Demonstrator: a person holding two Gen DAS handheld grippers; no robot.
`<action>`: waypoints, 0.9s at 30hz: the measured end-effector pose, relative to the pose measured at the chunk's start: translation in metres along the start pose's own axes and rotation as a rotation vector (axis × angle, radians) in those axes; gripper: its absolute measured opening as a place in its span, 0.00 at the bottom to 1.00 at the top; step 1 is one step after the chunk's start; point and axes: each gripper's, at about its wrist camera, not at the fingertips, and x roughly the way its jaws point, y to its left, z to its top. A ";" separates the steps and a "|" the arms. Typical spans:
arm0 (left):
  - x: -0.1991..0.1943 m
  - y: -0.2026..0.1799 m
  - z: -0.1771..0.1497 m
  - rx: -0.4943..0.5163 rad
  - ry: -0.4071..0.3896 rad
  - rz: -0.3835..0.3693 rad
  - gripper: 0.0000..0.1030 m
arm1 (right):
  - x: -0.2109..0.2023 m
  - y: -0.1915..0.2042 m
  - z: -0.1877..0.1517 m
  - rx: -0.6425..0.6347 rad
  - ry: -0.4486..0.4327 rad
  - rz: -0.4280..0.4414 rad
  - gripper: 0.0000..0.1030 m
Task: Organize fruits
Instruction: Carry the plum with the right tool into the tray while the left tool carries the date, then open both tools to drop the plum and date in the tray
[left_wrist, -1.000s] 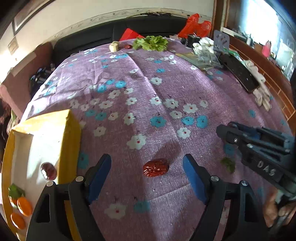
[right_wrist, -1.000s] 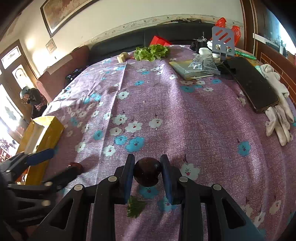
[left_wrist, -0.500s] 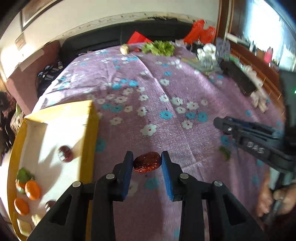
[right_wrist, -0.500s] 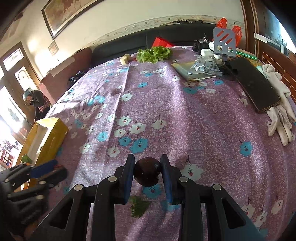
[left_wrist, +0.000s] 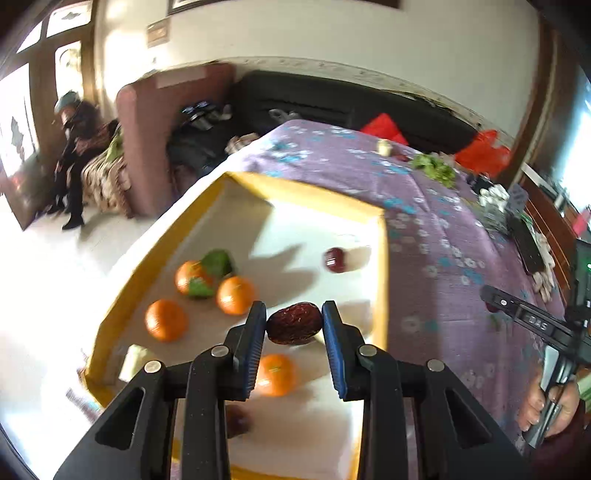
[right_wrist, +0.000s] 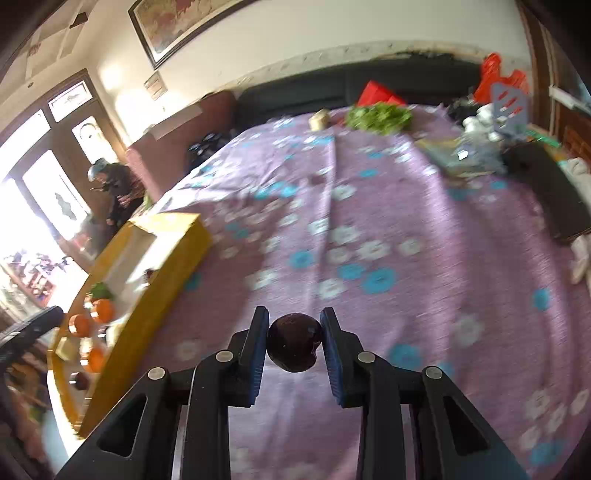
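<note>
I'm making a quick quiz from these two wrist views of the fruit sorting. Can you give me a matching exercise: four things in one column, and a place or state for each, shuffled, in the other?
Things:
1. wrinkled red date
2. dark round fruit
3. oranges
4. leafy greens

Places or states:
A. lying loose inside the yellow box
B. clamped in the right gripper above the purple cloth
C. at the far end of the table
D. clamped in the left gripper over the box

Pairs: 1-D, 2-B, 3-A, 4-C
</note>
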 end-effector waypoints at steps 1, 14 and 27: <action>-0.002 0.009 -0.002 -0.016 -0.002 0.009 0.29 | 0.000 0.006 -0.001 -0.001 0.008 0.016 0.31; 0.006 0.071 -0.026 -0.104 0.034 0.062 0.30 | 0.014 0.172 -0.032 -0.220 0.133 0.249 0.31; -0.010 0.084 -0.029 -0.148 -0.016 0.069 0.67 | 0.049 0.228 -0.074 -0.432 0.159 0.105 0.32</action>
